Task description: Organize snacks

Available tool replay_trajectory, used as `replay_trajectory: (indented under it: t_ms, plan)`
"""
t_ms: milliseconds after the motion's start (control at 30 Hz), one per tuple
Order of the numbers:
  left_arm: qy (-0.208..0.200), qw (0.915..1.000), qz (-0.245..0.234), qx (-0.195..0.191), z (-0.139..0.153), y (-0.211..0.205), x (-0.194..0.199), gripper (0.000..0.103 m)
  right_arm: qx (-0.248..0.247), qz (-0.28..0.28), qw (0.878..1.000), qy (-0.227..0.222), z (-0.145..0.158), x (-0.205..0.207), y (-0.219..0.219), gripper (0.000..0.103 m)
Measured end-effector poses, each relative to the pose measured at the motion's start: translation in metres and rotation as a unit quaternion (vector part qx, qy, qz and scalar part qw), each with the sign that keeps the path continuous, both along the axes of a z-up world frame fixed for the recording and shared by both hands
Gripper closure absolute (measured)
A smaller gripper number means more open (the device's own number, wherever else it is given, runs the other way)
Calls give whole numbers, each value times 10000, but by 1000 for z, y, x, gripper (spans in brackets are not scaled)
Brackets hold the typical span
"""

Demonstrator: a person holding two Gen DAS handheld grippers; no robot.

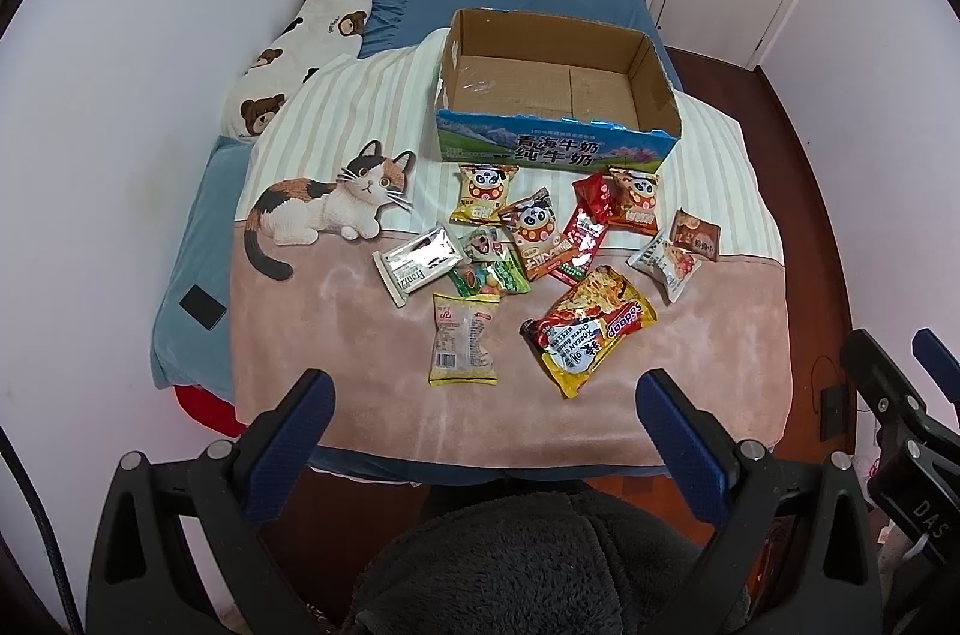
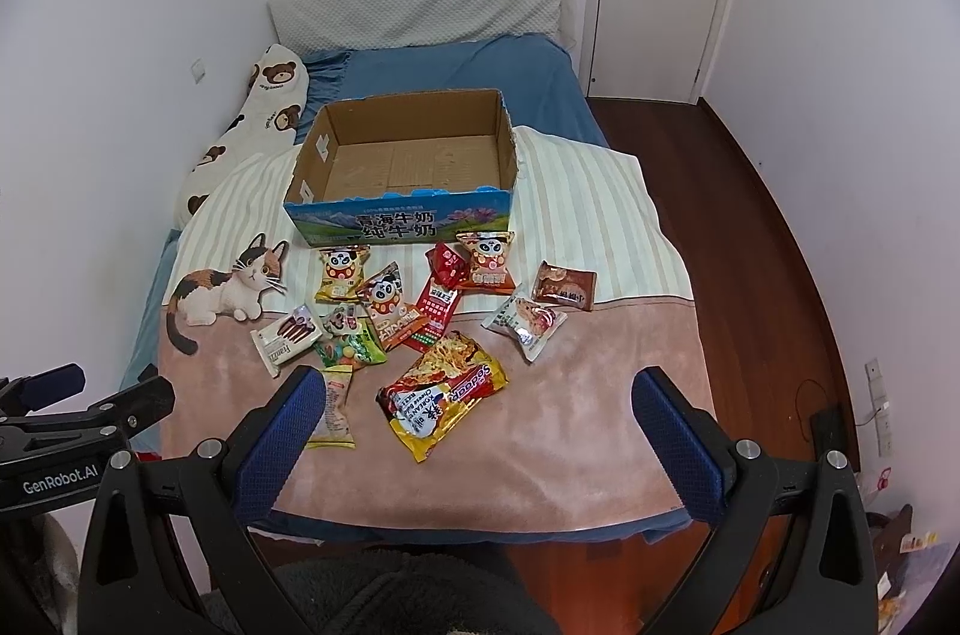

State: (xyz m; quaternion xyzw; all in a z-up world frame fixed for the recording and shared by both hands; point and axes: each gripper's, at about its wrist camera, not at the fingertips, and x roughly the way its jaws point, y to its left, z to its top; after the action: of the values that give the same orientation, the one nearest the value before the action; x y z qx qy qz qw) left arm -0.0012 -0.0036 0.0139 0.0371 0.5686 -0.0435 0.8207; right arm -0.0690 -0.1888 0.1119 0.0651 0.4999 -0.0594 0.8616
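Left wrist view: a scatter of snack packets lies on the pink foot-end of a bed [image 1: 384, 431], just short of an empty cardboard box [image 1: 558, 89] that sits mid-bed on the striped part of the blanket. Both tongs hang over the foot edge, clear of everything. The left tongs [image 1: 483, 413] stand wide apart and hold nothing; the right tongs [image 2: 471, 410] are likewise spread and empty.

Nearest the foot edge lie a yellow-edged peanut packet [image 1: 463, 346] and a large red-and-yellow noodle packet [image 1: 585, 335], well apart from each other. Behind them a silver wafer bar [image 1: 415, 264] lies toward the left edge, touching a green candy bag [image 1: 489, 278]. Three panda-print bags cluster just before the box front; one of them, the middle panda bag [image 1: 534, 233], overlaps a red packet [image 1: 585, 230]. A white cake packet [image 1: 666, 263] and a brown cake packet [image 1: 695, 234] lie toward the right edge.

By the look of it, sorting has not begun: nothing is in the box. The next move likely calls for lowering either pair onto a near, isolated packet, pinching it by a crimped end, since flat foil may slip, then carrying it over the box wall.
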Motion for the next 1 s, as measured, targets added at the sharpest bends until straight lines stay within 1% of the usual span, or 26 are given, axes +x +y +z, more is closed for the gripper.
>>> replay_trajectory:
  t_ms: [1000]
  plan:
    - [-42, 10000, 16, -19, 4, 2, -2, 0, 37, -7, 10000, -21, 6, -4, 2, 0]
